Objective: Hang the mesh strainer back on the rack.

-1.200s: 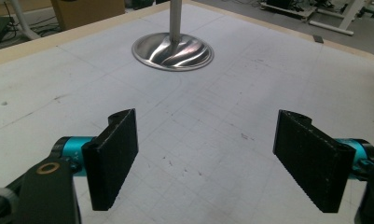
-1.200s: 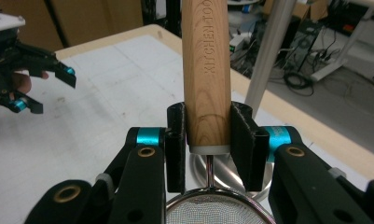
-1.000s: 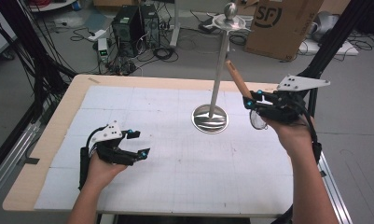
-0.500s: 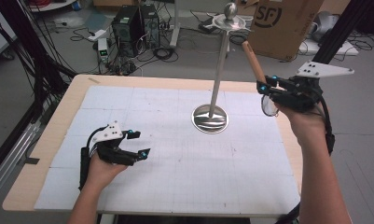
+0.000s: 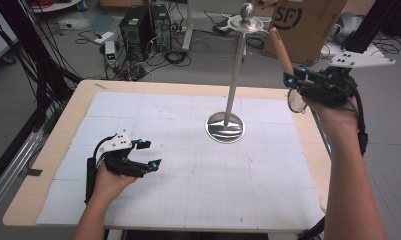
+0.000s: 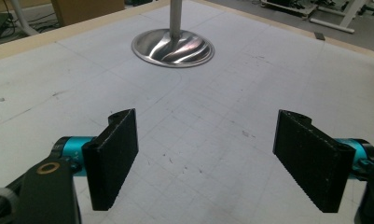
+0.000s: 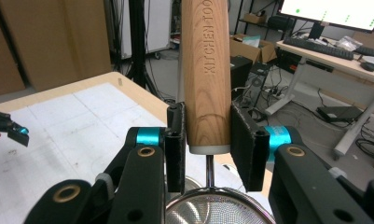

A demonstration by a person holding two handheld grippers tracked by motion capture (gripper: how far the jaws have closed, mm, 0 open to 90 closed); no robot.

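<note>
Left hand-held gripper [image 5: 144,154] rests low on the white surface [image 5: 188,200], jaws wide apart, holding nothing. Metal stand [image 5: 226,126] upright at centre. Right hand-held gripper [image 5: 294,80], raised, is clamped on the strainer's wooden handle [image 7: 207,74]; mesh bowl [image 7: 212,211] hangs beneath.

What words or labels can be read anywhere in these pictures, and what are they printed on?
"KITCHEN TOO", cut off at the picture's top edge: engraved along the wooden handle of the small metal mesh strainer, clamped in the right gripper.
"SF", in a ring: printed on the brown cardboard box on the floor beyond the table.
The lit computer monitor in the right gripper view shows marks too small to read.
</note>
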